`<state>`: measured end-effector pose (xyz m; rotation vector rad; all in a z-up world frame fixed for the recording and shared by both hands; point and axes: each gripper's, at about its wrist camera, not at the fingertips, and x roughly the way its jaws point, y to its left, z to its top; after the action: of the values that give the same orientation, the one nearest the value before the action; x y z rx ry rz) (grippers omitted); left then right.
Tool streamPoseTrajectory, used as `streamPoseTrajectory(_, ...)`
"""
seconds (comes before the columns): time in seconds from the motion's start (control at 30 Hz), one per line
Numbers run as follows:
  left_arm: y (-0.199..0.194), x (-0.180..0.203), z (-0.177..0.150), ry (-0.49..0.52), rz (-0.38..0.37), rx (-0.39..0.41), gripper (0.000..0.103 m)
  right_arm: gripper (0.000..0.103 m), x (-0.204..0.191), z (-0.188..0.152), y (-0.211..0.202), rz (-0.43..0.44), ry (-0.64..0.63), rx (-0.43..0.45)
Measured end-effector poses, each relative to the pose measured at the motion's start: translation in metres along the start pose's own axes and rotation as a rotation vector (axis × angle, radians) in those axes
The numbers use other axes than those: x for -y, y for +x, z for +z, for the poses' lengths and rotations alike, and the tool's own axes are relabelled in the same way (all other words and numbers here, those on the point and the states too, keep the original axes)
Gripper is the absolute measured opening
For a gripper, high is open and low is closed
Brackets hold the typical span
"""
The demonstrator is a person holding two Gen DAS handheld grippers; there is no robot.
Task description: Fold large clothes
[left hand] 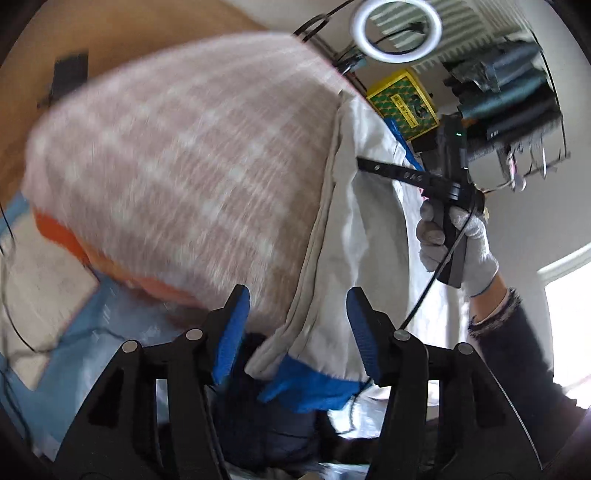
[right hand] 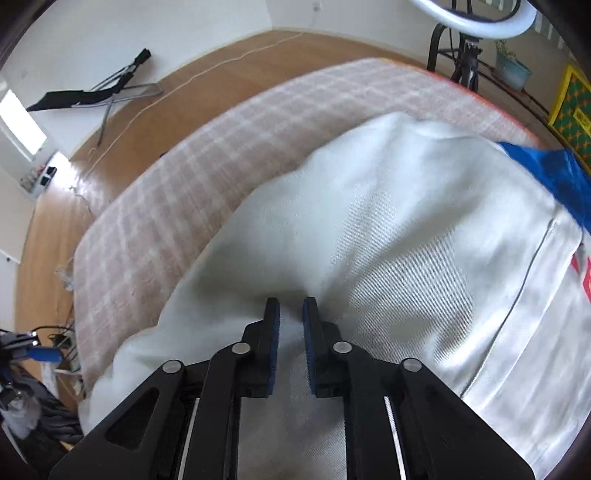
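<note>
The left hand-held gripper [left hand: 297, 314] is standing with its jaws apart, and the edge of a white garment [left hand: 354, 236] with a blue band [left hand: 314, 387] is hanging in the gap between its blue pads [left hand: 229, 332]; the pads are not pressing on the cloth. The garment is lying on a surface covered with a pink checked cloth [left hand: 177, 158], whose orange edge [left hand: 66, 240] is showing at the left. In the left wrist view, a gloved hand [left hand: 458, 243] is holding the handle of the right hand-held gripper, whose black finger is reaching to the white fabric. In the right wrist view, the right hand-held gripper [right hand: 291, 306] is pointing down at the white garment [right hand: 369, 221], its jaws standing only a narrow gap apart with white fabric showing between them; whether the pads are pinching the cloth I cannot tell. The garment is spreading across the checked cloth [right hand: 184, 184], with a blue part [right hand: 546, 173] at the far right. A ring light [left hand: 395, 31] is standing beyond the covered surface, a yellow box [left hand: 402, 103] is sitting near it, and a wooden floor [right hand: 147, 103] is showing around the surface.
</note>
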<state>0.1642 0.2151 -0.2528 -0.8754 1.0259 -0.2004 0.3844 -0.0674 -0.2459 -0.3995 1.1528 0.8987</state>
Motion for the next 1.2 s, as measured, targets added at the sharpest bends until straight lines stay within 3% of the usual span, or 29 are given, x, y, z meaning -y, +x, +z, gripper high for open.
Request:
streamPoseTrajectory(0.07,0.006,-0.010,-0.002,-0.050,-0.039,-0.041,0.056,0.012,-0.008,-0.006,-0.017,0.003,0.005,0.013)
streamPoseTrajectory(0.23,0.018,-0.008,-0.009,0.030,-0.009,-0.062,0.060,0.014,-0.028,-0.041,-0.094,0.066,0.021,0.144)
streamPoseTrajectory(0.4,0.031,-0.017,-0.012,-0.047,-0.112,-0.067,0.060,0.035,-0.050,-0.102,-0.159,0.112,0.044,0.255)
streamPoseTrajectory(0.5,0.040,-0.021,-0.016,-0.087,-0.183,-0.072,0.061,0.036,-0.059,-0.131,-0.180,0.120,0.040,0.287)
streamPoseTrajectory(0.7,0.040,-0.021,-0.024,-0.092,-0.191,-0.056,0.061,0.036,-0.054,-0.161,-0.181,0.152,0.081,0.319)
streamPoseTrajectory(0.87,0.017,-0.001,-0.030,-0.028,-0.119,-0.002,0.038,0.036,-0.040,-0.158,-0.155,0.183,0.138,0.263)
streamPoseTrajectory(0.9,0.013,0.005,-0.031,0.004,-0.103,0.013,0.037,0.036,-0.039,-0.158,-0.148,0.191,0.151,0.245)
streamPoseTrajectory(1.03,0.004,0.039,-0.036,0.172,0.014,0.061,0.012,0.036,-0.039,-0.149,-0.116,0.167,0.173,0.185)
streamPoseTrajectory(1.2,-0.012,0.090,-0.051,0.403,0.067,0.148,0.008,0.036,-0.034,-0.138,-0.074,0.119,0.257,0.111)
